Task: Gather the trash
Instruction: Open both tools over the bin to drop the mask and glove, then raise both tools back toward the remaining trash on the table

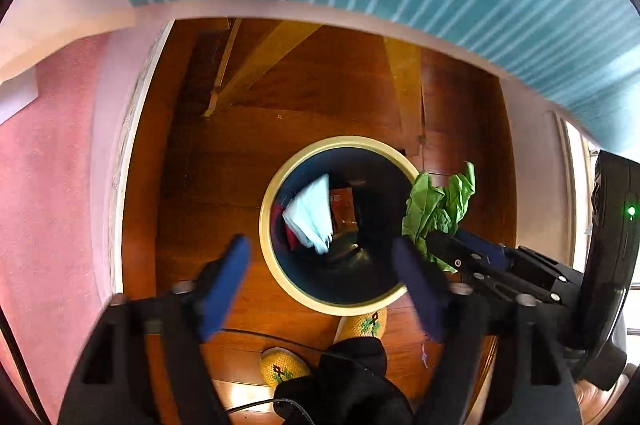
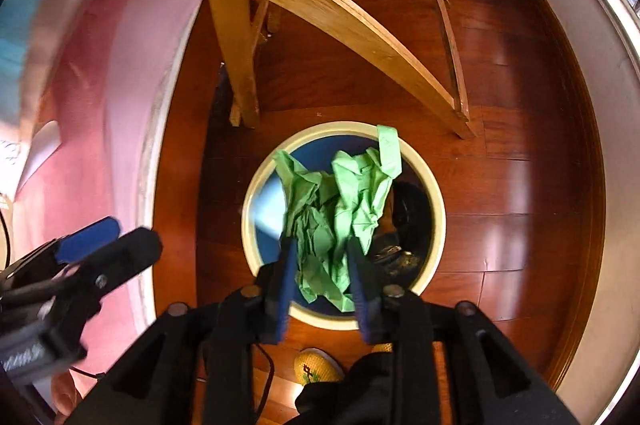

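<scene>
The right gripper (image 2: 320, 261) is clenched on a crumpled green paper (image 2: 340, 209), its blue-padded fingers (image 2: 286, 281) pinching the lower part of the wad while the rest fans out beyond the tips. From the right wrist view the paper hangs directly over the mouth of the round trash bin (image 2: 438, 213), covering much of the opening. From the left wrist view the same green paper (image 1: 438, 209) sits over the bin's right edge, held by the right gripper (image 1: 448, 245) reaching in from the right.

The left gripper (image 1: 324, 265) is released, its two blue fingers (image 1: 224, 285) spread wide on either side of the near part of the trash bin (image 1: 272, 193), gripping nothing. In the right wrist view it shows at the near left (image 2: 108, 237), well apart from the paper.

The bin has a cream rim and a dark blue inside, and stands on a reddish wooden floor (image 2: 500, 185). Inside it lie a pale blue crumpled sheet (image 1: 310, 217) against the left wall, something red beneath it, and dark items at the bottom (too shadowed to identify). Wooden chair legs (image 2: 240, 57) stand just beyond the bin's far side. A pink cloth (image 1: 52, 185) hangs at the left. Near the bin's near edge are two yellow knitted slippers (image 1: 282, 367).
</scene>
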A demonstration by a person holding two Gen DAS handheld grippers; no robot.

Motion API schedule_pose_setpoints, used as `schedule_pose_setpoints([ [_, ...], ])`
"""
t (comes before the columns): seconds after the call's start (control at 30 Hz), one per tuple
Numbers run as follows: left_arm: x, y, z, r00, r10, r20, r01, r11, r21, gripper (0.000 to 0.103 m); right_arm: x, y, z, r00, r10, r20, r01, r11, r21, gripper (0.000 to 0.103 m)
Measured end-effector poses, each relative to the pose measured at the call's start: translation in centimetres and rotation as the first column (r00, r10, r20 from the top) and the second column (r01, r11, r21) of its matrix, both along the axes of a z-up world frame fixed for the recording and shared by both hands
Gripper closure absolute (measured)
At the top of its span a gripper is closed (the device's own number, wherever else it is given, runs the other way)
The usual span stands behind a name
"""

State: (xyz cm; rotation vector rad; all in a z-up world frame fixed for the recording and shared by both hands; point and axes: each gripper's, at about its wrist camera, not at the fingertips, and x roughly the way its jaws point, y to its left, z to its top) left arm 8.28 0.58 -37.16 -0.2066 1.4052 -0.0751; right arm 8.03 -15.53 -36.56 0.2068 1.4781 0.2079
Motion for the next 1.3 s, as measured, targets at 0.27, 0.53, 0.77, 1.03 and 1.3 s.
schedule_pose_setpoints([
  [0.27,-0.2,1.1,0.0,1.0,0.019,0.006,-0.019,0.998,0.06,0.007,0.2,-0.4,-0.4,1.0,-0.02,0.0,0.02,1.0,-0.013,0.069],
  [0.53,-1.1,1.9,2.4,0.999,0.039,0.017,-0.04,0.996,0.081,0.007,-0.5,-0.1,2.0,0.999,-0.036,0.003,0.036,0.999,0.007,0.069],
  [0.77,-2.3,2.3,7.5,0.999,0.019,0.045,-0.023,0.996,0.087,0.007,-1.6,0.5,7.2,0.999,-0.047,0.015,0.047,0.999,0.02,0.069],
  [1.03,-3.8,1.7,16.8,0.99,-0.063,0.129,0.049,0.993,0.108,0.007,-3.5,1.4,16.2,0.998,-0.029,0.055,0.027,0.999,0.038,0.069],
  [1.3,-5.2,1.9,28.1,0.964,-0.111,0.242,0.092,0.992,0.088,0.001,-5.8,1.5,26.3,0.99,-0.034,0.138,0.028,0.999,0.043,0.069],
])
